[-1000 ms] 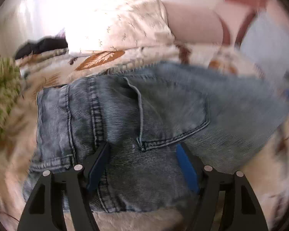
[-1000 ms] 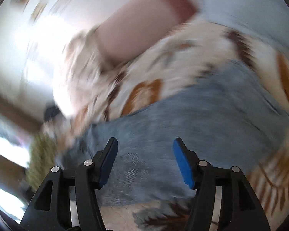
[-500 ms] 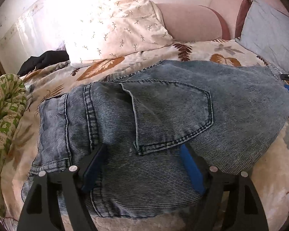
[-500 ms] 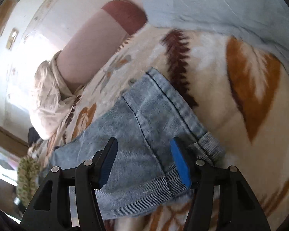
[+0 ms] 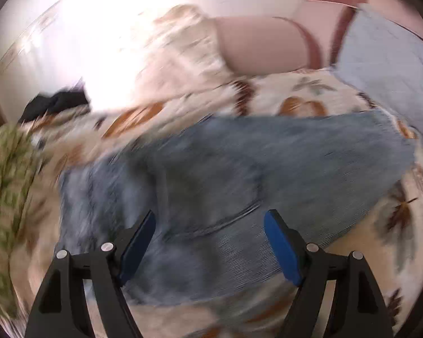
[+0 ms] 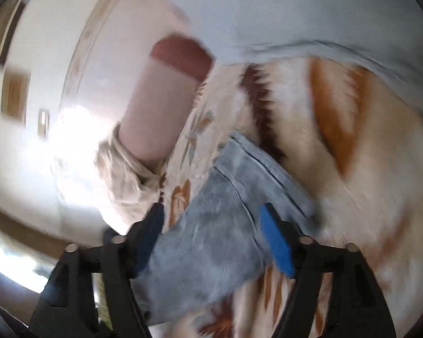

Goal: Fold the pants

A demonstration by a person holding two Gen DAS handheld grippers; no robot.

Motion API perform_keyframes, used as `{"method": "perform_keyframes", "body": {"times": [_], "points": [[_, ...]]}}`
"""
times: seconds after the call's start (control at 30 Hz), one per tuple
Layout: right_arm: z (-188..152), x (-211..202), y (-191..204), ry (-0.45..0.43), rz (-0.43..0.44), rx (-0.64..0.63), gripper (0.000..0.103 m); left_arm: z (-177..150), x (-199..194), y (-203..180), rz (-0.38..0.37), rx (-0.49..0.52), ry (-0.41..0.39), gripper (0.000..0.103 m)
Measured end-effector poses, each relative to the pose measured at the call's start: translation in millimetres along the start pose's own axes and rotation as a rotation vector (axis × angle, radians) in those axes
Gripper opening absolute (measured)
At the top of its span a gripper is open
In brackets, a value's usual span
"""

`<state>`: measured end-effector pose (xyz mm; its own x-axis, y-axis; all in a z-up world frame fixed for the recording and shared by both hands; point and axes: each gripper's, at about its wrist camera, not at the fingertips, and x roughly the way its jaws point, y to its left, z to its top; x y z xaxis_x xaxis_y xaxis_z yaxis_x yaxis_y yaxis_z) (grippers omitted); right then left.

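- A bed (image 5: 310,98) fills both blurred views, covered with a cream blanket (image 6: 366,197) printed with orange and brown leaves.
- A pink headboard (image 5: 262,48) with a dark red band stands at about 12 o'clock in the left wrist view.
- A pale blue pillow (image 5: 389,64) lies at 2 o'clock there, and a cream pillow (image 5: 183,56) with a small print at 11 o'clock.
- A green patterned cloth (image 5: 5,191) lies at 9 o'clock, and a dark garment (image 5: 53,104) at 10 o'clock.
- The pants (image 5: 239,180), faded blue jeans, lie folded over on the blanket at the middle of the left wrist view, stretching toward 3 o'clock.
- In the right wrist view one end of the pants (image 6: 211,225) lies on the blanket, running from centre to 6 o'clock.
- The left hand-held gripper (image 5: 210,242) hovers wide over the pants at 6 o'clock, blue pads apart, gripping nothing.
- The right hand-held gripper (image 6: 211,242) has just been opening; its jaws stand wide with the end of the pants between them. Whether the pads touch the cloth cannot be told through the blur.
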<state>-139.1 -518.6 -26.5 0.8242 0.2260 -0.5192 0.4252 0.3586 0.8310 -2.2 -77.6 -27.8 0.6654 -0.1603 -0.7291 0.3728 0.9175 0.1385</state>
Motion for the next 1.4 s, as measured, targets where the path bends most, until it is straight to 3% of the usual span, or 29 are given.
{"method": "perform_keyframes", "body": {"times": [0.2, 0.3, 0.6, 0.67, 0.73, 0.8, 0.93, 1.17, 1.33, 1.4], "points": [[-20.5, -11.2, -54.5, -0.013, 0.046, 0.31, 0.075, 71.4, 5.9, -70.0, -0.125, 0.094, 0.019, 0.083], [-21.8, 5.9, -59.5, 0.022, 0.039, 0.349, 0.075, 105.2, 21.8, -108.1, -0.153, 0.158, 0.046, 0.084], [-19.3, 25.8, -48.3, -0.02, -0.119, 0.322, 0.075, 167.9, 89.4, -203.6, -0.255, 0.381, 0.144, 0.086], [-15.9, 31.4, -45.7, -0.024, -0.131, 0.315, 0.073, 176.7, 104.2, -224.7, -0.295, 0.447, 0.158, 0.086], [-13.5, 32.3, -49.8, -0.04, -0.129, 0.348, 0.046, 183.8, 117.7, -245.7, -0.332, 0.517, 0.16, 0.086], [-10.6, 37.8, -60.4, -0.032, -0.108, 0.401, 0.032, 189.7, 129.3, -263.9, -0.361, 0.572, 0.168, 0.086], [-7.9, 41.0, -63.8, -0.034, -0.082, 0.429, 0.031, 195.6, 155.6, -292.5, -0.45, 0.646, 0.23, 0.084], [-3.7, 43.2, -68.9, -0.019, -0.065, 0.453, 0.031, 199.6, 190.2, -313.0, -0.622, 0.616, 0.351, 0.057], [-3.0, 43.4, -68.0, -0.014, -0.064, 0.449, 0.032, 197.1, 201.4, -319.9, -0.652, 0.624, 0.402, 0.057], [-2.9, 43.7, -66.3, -0.018, -0.071, 0.441, 0.032, 197.5, 201.8, -319.6, -0.663, 0.614, 0.399, 0.052]]}}
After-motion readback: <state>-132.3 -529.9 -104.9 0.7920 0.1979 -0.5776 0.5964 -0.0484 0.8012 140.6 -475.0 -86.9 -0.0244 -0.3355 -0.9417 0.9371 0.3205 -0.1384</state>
